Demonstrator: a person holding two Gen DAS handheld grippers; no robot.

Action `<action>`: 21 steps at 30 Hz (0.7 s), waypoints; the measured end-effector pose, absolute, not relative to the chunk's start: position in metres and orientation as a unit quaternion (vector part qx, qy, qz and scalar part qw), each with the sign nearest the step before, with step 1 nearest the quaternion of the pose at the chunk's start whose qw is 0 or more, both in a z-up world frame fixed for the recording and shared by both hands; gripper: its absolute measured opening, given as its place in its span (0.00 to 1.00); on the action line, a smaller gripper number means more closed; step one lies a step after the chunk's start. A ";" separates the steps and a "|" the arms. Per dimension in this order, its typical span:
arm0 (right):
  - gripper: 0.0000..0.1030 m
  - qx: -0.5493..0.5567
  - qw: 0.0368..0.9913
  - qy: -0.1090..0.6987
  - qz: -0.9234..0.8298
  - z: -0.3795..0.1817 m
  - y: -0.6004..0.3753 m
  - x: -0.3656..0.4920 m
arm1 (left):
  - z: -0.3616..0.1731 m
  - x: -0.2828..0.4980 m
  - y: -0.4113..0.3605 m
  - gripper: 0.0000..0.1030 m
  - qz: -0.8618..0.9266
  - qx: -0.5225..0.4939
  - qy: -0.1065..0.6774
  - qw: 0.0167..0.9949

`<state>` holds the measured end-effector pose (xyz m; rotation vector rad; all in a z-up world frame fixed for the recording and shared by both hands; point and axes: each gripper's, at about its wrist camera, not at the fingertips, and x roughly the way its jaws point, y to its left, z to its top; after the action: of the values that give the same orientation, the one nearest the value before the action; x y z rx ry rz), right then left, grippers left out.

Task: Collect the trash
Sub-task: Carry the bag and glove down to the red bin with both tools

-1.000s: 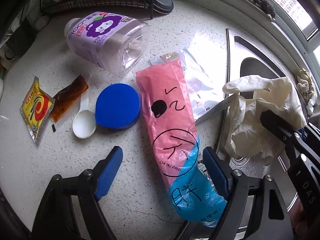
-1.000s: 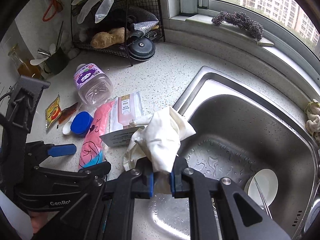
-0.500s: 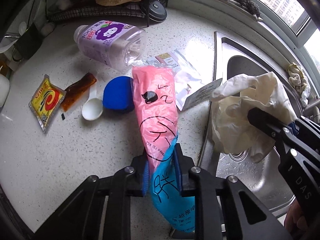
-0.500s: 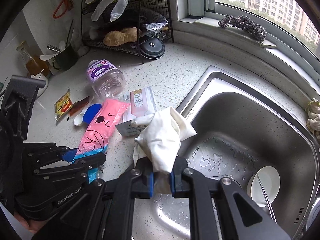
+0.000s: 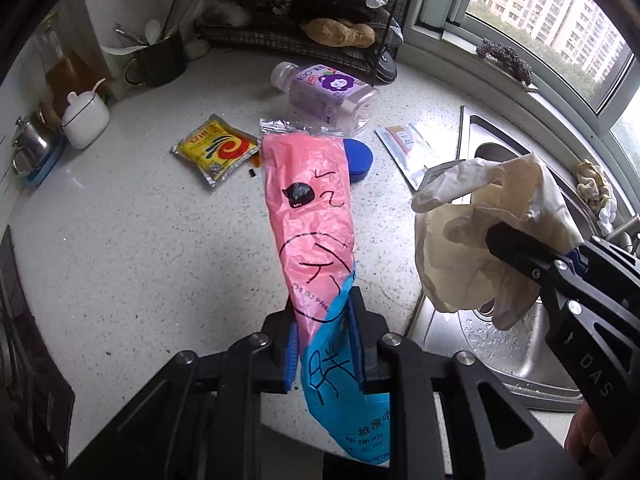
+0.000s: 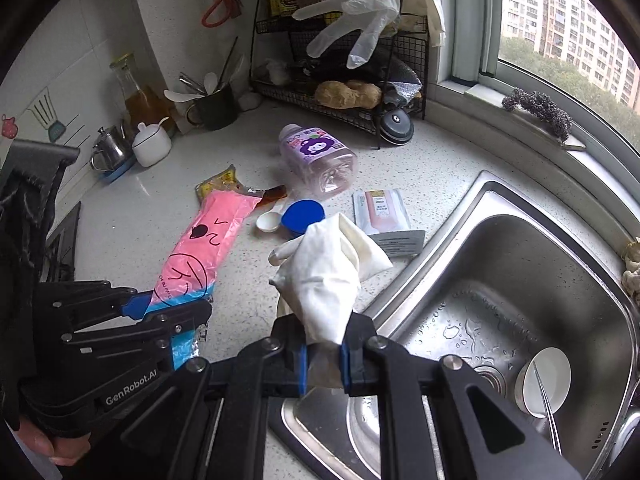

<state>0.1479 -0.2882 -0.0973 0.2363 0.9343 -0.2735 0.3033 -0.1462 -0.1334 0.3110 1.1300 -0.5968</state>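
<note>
1. Left wrist view: my left tool (image 5: 325, 344) is clamped on the wrapper (image 5: 310, 216) at its blue end; its long axis runs straight ahead from the tool, pink end out over the surface (image 5: 132, 248), probably clear of it.
2. Right wrist view: my right tool (image 6: 323, 364) is pinched tight on the glove (image 6: 326, 268), above the sink (image 6: 532, 280) edge. The bottle (image 6: 316, 160) and lid (image 6: 303, 216) lie ahead, nearer the left tool.
</note>
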 end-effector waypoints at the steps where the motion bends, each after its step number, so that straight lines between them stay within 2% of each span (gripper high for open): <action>1: 0.11 0.109 0.879 0.449 -0.122 -0.096 -0.280 0.148 | -0.130 0.298 -0.135 0.18 -0.271 0.141 0.523 0.796; 10: 0.10 0.079 0.883 0.460 -0.038 -0.100 -0.198 0.139 | -0.122 0.249 -0.035 0.18 -0.206 0.104 0.529 0.817; 21: 0.10 0.041 0.862 0.502 0.057 -0.135 -0.110 0.116 | -0.151 0.179 0.065 0.18 -0.130 0.052 0.568 0.811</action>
<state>0.1159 -0.1101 -0.1351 0.0863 1.0525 0.1197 0.1785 0.0654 -0.1506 0.1117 1.2136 -0.2786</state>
